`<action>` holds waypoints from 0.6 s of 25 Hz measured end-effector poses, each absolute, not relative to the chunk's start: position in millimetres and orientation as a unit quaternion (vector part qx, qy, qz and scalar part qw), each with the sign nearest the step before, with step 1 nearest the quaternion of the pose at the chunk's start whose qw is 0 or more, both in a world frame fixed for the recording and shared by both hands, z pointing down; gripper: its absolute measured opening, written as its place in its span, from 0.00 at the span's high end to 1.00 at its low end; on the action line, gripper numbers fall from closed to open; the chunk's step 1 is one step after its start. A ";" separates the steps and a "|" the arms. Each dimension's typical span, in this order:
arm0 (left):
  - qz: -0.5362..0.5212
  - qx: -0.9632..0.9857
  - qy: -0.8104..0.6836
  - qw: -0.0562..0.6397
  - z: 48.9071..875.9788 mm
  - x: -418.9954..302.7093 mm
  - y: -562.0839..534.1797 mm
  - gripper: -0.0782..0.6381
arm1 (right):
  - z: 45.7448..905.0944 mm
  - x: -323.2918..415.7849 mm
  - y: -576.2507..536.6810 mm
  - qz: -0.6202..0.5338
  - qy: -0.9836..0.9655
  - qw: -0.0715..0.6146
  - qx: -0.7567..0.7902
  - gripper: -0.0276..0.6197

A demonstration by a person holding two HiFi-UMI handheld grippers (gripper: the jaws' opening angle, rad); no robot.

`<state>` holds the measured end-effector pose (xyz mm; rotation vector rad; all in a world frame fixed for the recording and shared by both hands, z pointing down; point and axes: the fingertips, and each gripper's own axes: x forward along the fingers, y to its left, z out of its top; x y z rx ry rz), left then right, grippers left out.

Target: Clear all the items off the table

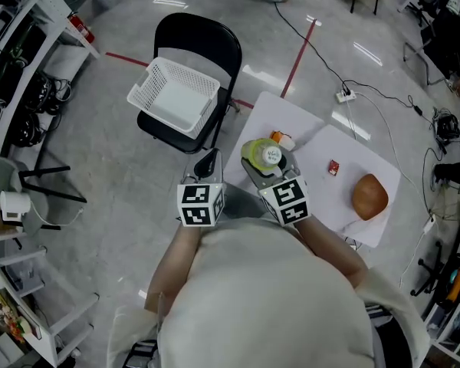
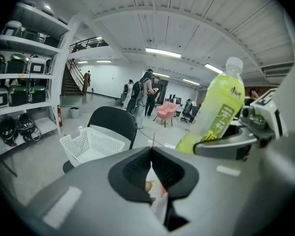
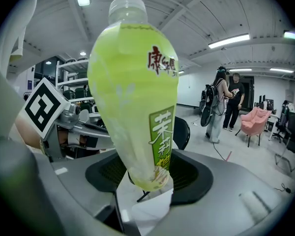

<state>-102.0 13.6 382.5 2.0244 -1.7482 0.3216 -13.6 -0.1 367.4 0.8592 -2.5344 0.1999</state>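
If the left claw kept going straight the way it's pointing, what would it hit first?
Probably the near edge of the black chair that carries the white basket. The shut left claw aims roughly there, though depth is unclear and it might pass just beside it.

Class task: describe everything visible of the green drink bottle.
The bottle is clear plastic full of pale yellow-green drink, with a whitish cap and a green label bearing white characters. It is cap up and somewhat tilted. Its lower end is clamped in the right gripper, held over the white table. Nothing else touches it.
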 end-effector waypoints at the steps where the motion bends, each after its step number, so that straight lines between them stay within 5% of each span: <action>1: 0.117 0.733 -0.633 0.222 382.9 -111.6 13.6 0.88 | 367.1 -22.9 -1.1 0.075 -0.920 0.226 0.312 0.55; 15: 0.132 0.723 -0.636 0.235 396.8 -239.5 26.7 0.88 | 376.5 -153.5 2.8 0.090 -0.922 0.221 0.306 0.55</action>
